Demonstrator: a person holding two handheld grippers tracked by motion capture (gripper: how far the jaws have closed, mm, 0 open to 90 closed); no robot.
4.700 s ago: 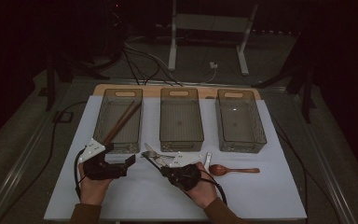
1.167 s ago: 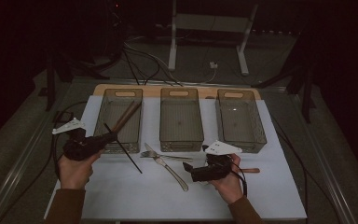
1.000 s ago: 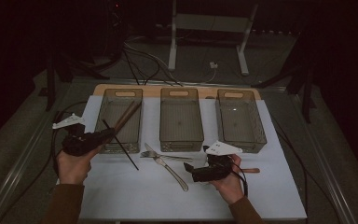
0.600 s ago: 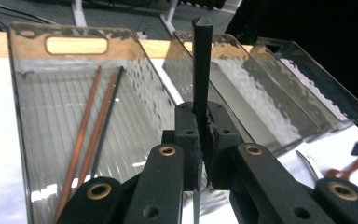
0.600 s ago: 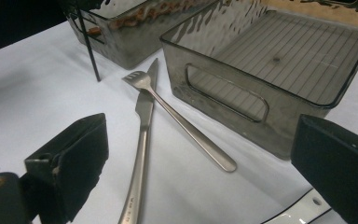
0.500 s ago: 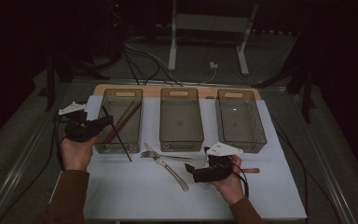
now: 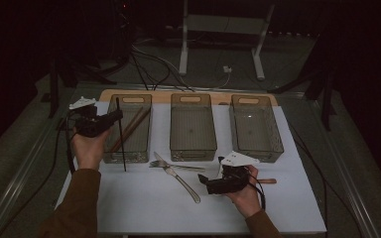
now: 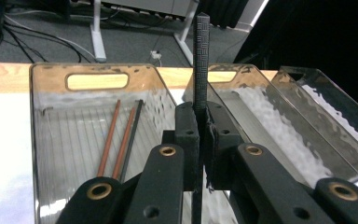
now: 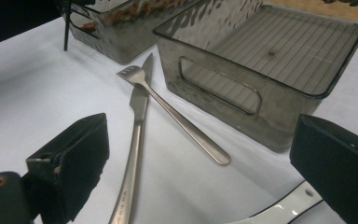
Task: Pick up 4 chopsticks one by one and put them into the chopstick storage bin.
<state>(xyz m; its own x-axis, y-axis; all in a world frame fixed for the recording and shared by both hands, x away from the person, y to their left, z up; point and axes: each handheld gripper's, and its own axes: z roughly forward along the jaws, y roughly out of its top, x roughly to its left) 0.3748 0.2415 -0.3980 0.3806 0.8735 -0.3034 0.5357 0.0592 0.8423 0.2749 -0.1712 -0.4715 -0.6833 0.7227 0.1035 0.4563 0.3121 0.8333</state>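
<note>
The work in hand looks like sorting cutlery into three smoky transparent plastic bins, and by my reading it is somewhere in its early middle. The left gripper [image 7: 113, 117] has its black jaws pinched tight on a thin black chopstick with a woven texture [image 7: 121, 144], which hangs nearly upright, its upper end above the jaws and its lower tip down near the white table cover [image 7: 129, 208], just in front of the left bin [image 7: 110, 130]. In the left gripper view the same stick [image 8: 201, 56] rises straight between the pads, with the bin's floor behind it already holding two reddish-brown wooden chopsticks [image 8: 114, 135] and a darker one close beside them. So part of the chopstick sorting seems done, and this stick is likely next to go in, though it is not yet over the bin's opening. The right gripper [image 7: 204, 181] rests low on the cover with its jaws spread wide and nothing between them. Just ahead of it lie a silver metal fork [image 9: 168, 105] and a silver metal table knife [image 9: 133, 154], crossed and touching, in front of the middle bin [image 7: 176, 124], whose floor is bare. A brown wooden spoon handle [image 7: 267, 181] pokes out beside the right hand, and the right bin [image 7: 278, 144] looks bare too; those pieces appear to be what is left
</note>
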